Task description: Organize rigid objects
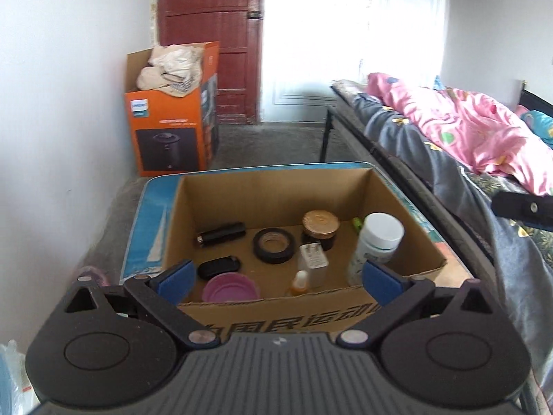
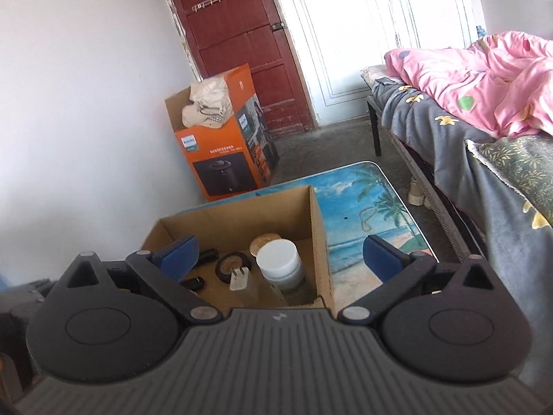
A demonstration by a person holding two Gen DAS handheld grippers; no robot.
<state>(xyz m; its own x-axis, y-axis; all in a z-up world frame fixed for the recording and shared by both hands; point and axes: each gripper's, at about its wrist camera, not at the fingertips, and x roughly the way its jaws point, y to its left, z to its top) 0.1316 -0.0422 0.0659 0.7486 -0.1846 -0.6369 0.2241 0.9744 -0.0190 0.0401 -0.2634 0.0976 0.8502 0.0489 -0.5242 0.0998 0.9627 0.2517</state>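
An open cardboard box [image 1: 408, 214] stands on a small table with a beach picture [image 2: 363, 204]. Inside lie a black tape roll [image 1: 274, 245], a white charger plug [image 1: 314, 259], a white-capped bottle [image 1: 378, 242], a gold-lidded jar [image 1: 320, 230], a black cylinder [image 1: 221, 235], a black case [image 1: 218, 267], a pink lid [image 1: 231, 287] and a small orange dropper bottle [image 1: 300, 283]. My left gripper [image 1: 280, 282] hangs open above the box's near edge, with nothing between its blue pads. My right gripper [image 2: 281, 254] is open over the box's [image 2: 319, 242] right side, also holding nothing.
An orange appliance carton [image 1: 169, 131] stuffed with cloth stands by the white wall near a red door [image 1: 211, 34]. A bed with a pink quilt [image 1: 466, 128] runs along the right, close to the table. Bare concrete floor [image 1: 276, 145] lies beyond the table.
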